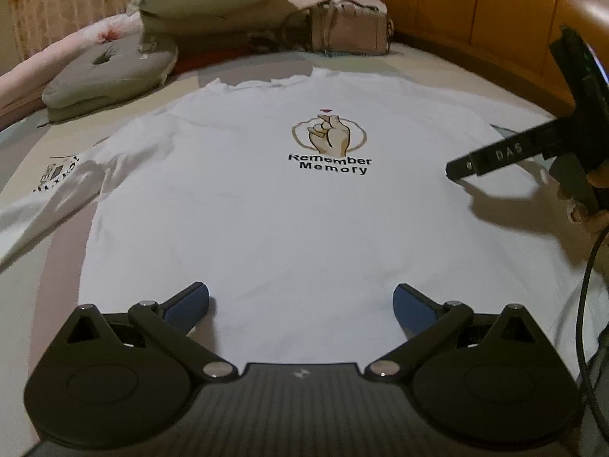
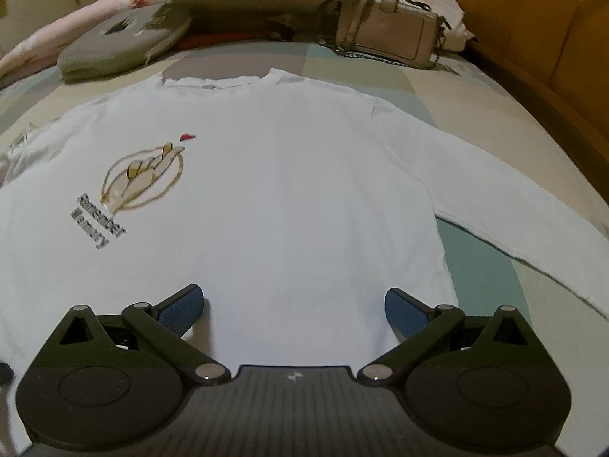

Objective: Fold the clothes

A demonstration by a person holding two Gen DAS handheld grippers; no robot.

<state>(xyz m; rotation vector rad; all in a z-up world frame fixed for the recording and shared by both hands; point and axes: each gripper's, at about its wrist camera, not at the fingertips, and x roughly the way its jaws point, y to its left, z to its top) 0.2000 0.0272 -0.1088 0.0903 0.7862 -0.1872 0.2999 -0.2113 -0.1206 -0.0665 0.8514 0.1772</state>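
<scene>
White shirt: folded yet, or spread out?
Spread out. The shirt lies flat, print up, on the bed, with its sleeve extended sideways.

- Left wrist view: low over the hem of the white shirt [image 1: 274, 209], facing the collar.
- Right wrist view: same heading, nearer the right sleeve.
- Shared: shirt print, pillows, bag.

Smooth white cloth shirt [image 1: 266, 209], glossy wooden bed frame [image 1: 475, 11], textured blue fingers [image 2: 182, 306]
</scene>
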